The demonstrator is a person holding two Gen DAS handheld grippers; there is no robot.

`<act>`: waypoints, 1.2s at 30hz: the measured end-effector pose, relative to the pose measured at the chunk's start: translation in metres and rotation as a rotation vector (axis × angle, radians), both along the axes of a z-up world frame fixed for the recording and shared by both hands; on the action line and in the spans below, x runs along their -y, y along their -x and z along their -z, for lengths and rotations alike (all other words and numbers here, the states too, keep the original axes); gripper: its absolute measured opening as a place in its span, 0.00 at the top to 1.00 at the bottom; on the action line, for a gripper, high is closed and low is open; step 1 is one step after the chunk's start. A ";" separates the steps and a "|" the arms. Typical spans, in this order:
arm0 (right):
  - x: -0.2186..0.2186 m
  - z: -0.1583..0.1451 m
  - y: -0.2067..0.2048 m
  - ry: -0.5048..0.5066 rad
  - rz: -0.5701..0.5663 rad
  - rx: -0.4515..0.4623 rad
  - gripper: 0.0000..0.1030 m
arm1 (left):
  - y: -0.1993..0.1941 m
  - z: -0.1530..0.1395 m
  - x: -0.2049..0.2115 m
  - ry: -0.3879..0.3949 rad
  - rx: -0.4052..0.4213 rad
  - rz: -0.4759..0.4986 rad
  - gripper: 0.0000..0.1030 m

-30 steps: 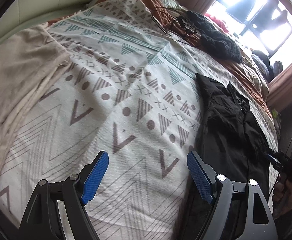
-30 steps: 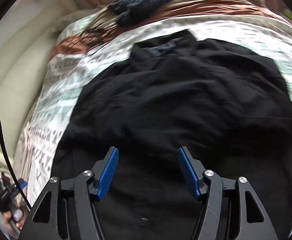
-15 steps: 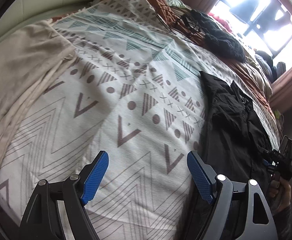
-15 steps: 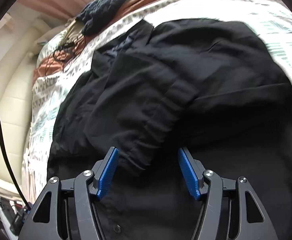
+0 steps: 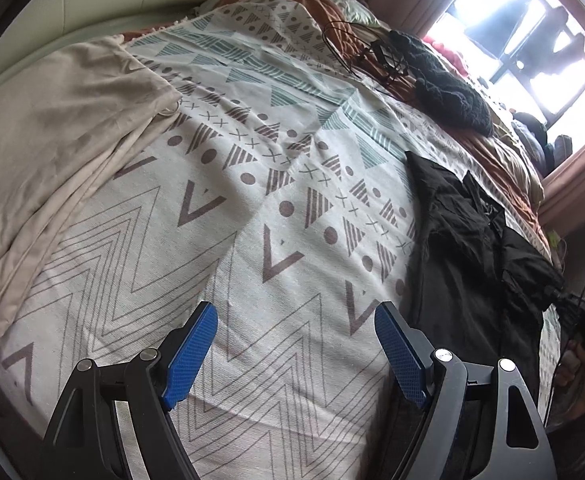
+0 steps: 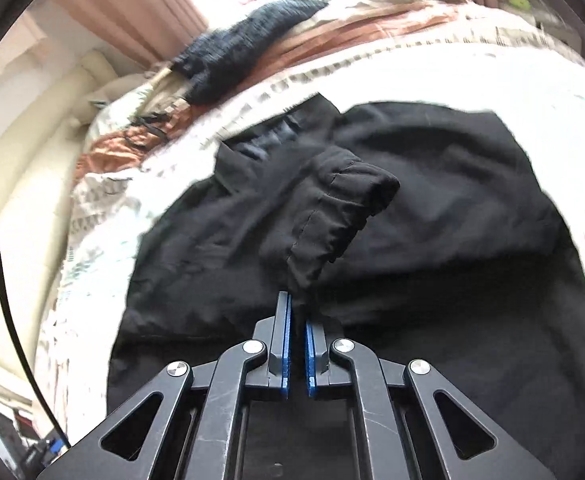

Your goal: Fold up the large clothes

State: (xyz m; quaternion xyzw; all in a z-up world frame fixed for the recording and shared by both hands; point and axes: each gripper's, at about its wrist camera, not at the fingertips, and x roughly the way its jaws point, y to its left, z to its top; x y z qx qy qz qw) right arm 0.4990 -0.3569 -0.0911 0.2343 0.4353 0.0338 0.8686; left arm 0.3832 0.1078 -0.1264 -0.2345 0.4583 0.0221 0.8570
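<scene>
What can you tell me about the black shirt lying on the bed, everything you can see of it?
The black shirt is a thin, matte woven garment, wrinkled and spread over the patterned bedspread. Its collar points toward the far side of the bed. One sleeve, ending in a stitched cuff, is lifted and drawn across the body; the right tool is shut on its fabric. The left tool is open over the bedspread beside the shirt, not touching it.
</scene>
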 end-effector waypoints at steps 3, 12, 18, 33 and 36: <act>-0.011 -0.034 -0.002 0.041 -0.039 0.067 0.94 | 0.003 -0.001 0.001 0.005 0.009 0.002 0.21; -0.078 -0.089 -0.028 0.156 -0.191 0.179 0.94 | 0.011 0.008 -0.016 0.018 -0.008 -0.041 0.21; -0.137 -0.079 -0.049 0.171 -0.288 0.173 0.94 | 0.019 0.007 -0.034 0.010 -0.014 -0.087 0.21; -0.145 -0.028 -0.031 0.127 -0.375 0.000 0.39 | 0.008 0.007 -0.010 0.011 -0.020 -0.042 0.21; -0.116 -0.025 -0.015 0.151 -0.322 -0.015 0.39 | 0.005 0.007 0.003 0.015 -0.017 -0.022 0.21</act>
